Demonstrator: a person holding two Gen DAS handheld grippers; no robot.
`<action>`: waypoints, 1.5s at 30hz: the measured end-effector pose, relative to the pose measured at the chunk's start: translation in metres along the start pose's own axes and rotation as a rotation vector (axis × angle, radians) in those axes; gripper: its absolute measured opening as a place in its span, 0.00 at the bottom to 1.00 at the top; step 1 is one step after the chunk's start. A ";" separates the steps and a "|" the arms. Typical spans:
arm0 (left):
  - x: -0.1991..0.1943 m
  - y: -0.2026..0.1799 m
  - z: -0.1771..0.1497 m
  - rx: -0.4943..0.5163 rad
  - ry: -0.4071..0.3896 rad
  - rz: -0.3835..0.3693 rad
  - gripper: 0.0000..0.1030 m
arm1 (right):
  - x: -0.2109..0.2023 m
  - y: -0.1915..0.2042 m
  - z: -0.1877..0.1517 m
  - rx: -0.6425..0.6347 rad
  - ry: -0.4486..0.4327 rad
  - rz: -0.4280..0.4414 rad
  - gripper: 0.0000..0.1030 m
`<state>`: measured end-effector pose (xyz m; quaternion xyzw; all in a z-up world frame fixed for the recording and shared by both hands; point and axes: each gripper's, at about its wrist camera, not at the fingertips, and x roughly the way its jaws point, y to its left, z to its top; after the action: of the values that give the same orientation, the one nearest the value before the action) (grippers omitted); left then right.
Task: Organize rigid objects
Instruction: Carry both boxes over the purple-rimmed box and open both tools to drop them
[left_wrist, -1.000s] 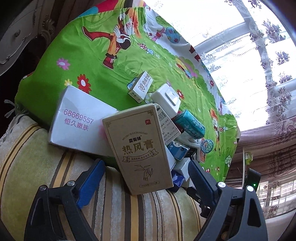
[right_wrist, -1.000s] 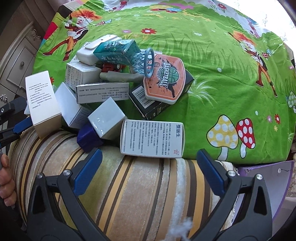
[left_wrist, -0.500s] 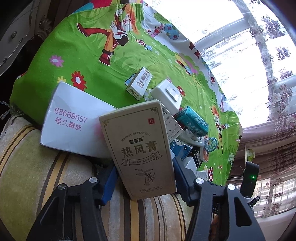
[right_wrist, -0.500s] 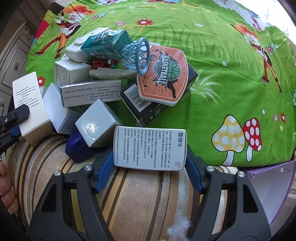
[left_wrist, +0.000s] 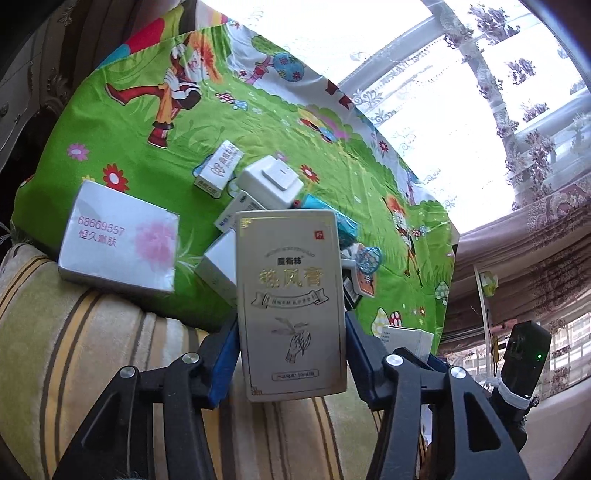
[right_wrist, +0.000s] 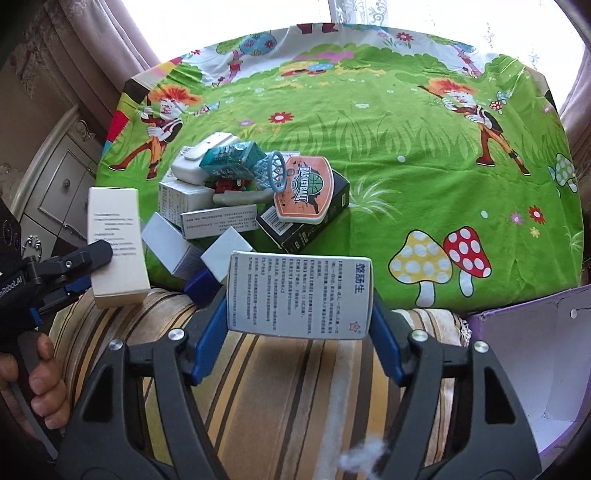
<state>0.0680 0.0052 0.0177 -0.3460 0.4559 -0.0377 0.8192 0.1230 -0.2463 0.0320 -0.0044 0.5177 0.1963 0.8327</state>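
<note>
My left gripper (left_wrist: 291, 350) is shut on a tall gold box (left_wrist: 291, 306) with Chinese lettering and holds it upright, lifted above the striped cushion. My right gripper (right_wrist: 299, 332) is shut on a white box with blue print (right_wrist: 299, 295), held flat above the striped cushion. A pile of small boxes remains on the green cartoon cloth: a teal box (right_wrist: 232, 158), a basketball hoop toy (right_wrist: 303, 188), a black box (right_wrist: 306, 225) and white boxes (right_wrist: 218, 221). A silver box with pink numbers (left_wrist: 118, 243) lies at the left.
A purple open box (right_wrist: 535, 362) stands at the right by the cushion edge. The green cloth (right_wrist: 424, 166) stretches wide to the right of the pile. White drawers (right_wrist: 55, 184) stand at the left. The left gripper and hand also show in the right wrist view (right_wrist: 66, 266).
Both grippers closed on their boxes, the left on the gold box and the right on the white printed box, and lifted them off the pile's edge.
</note>
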 end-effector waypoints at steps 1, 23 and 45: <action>0.000 -0.006 -0.003 0.015 0.005 -0.007 0.52 | -0.006 -0.001 -0.002 0.001 -0.020 -0.001 0.71; 0.043 -0.172 -0.090 0.377 0.221 -0.187 0.50 | -0.123 -0.113 -0.080 0.191 -0.240 -0.209 0.71; 0.076 -0.222 -0.137 0.491 0.341 -0.234 0.63 | -0.152 -0.165 -0.121 0.274 -0.333 -0.402 0.81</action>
<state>0.0628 -0.2644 0.0494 -0.1768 0.5208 -0.2978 0.7802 0.0152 -0.4730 0.0747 0.0376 0.3845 -0.0463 0.9212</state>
